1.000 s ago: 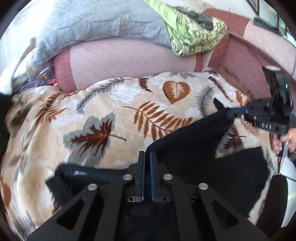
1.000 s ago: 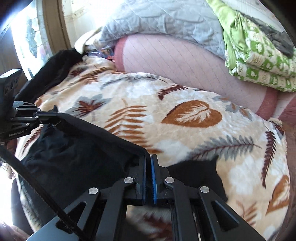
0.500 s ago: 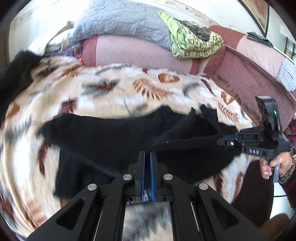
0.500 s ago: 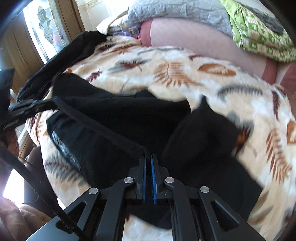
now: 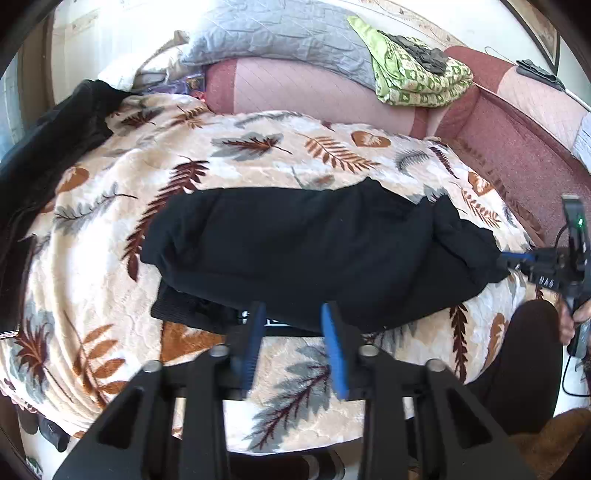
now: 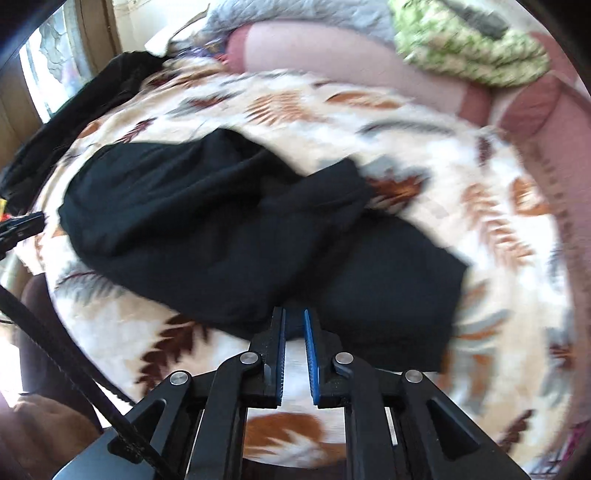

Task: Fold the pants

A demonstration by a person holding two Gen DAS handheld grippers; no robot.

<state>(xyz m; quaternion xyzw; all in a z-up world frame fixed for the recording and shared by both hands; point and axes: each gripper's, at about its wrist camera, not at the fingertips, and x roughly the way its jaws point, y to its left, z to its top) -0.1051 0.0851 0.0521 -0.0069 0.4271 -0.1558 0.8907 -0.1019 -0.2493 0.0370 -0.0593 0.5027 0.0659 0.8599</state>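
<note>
The black pants (image 5: 310, 254) lie folded over in a loose bundle on the leaf-patterned blanket (image 5: 110, 295). They also show in the right wrist view (image 6: 236, 236). My left gripper (image 5: 293, 314) is open and empty, its blue pads just in front of the pants' near edge. My right gripper (image 6: 294, 321) is open a little at the pants' near edge, with no cloth held. The right gripper also shows in the left wrist view (image 5: 517, 258), at the pants' right end.
The blanket covers a pink sofa seat (image 5: 317, 88). A grey quilt (image 5: 280, 33) and a green patterned cloth (image 5: 417, 74) lie on the sofa back. A second black garment (image 5: 48, 147) lies at the left edge.
Both grippers have let go of the pants and opened. The pants dropped onto the blanket folded over. Both grippers pulled back toward the near edge.
</note>
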